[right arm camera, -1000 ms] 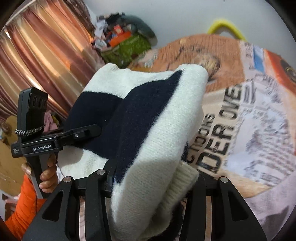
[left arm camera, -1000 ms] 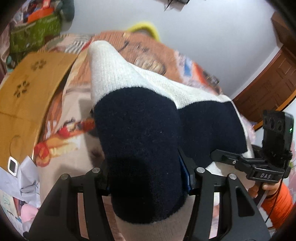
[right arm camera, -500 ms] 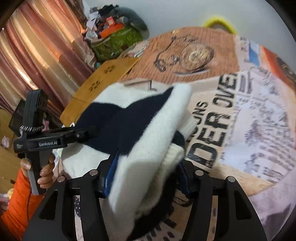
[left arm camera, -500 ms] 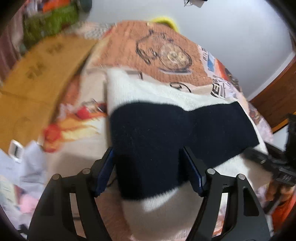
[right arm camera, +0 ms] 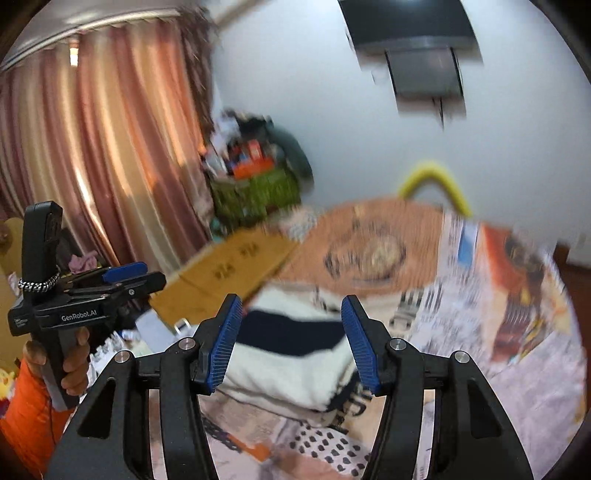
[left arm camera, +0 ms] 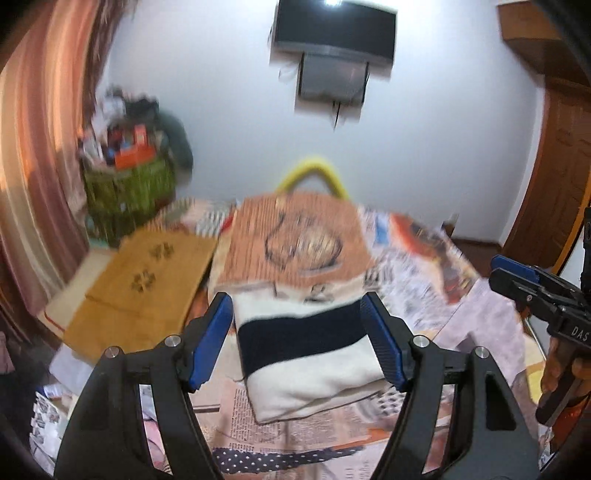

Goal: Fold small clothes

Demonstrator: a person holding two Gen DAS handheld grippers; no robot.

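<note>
White wall [left arm camera: 229, 122] carried a mounted dark screen [left arm camera: 334, 31]. Striped pink-orange curtains [right arm camera: 107, 155] hung on the left, lit warm. Wooden door [left arm camera: 554, 177] stood right. Cluttered green basket [left arm camera: 125, 192] sat in the corner beside the bed [left arm camera: 406, 251].

Your two fisheye views are dimly, evenly lit, warm glow through the curtain [right arm camera: 110, 155] at left of frame, motion blur smearing the bedspread [left arm camera: 295, 240] and wall television [right arm camera: 410, 33], black tongs [right arm camera: 291, 339] sharp, edges bowed, corners vignetted dark.

Cream-and-navy sweater [left arm camera: 312, 354] — folded, flat on bedspread [left arm camera: 417, 280].
</note>
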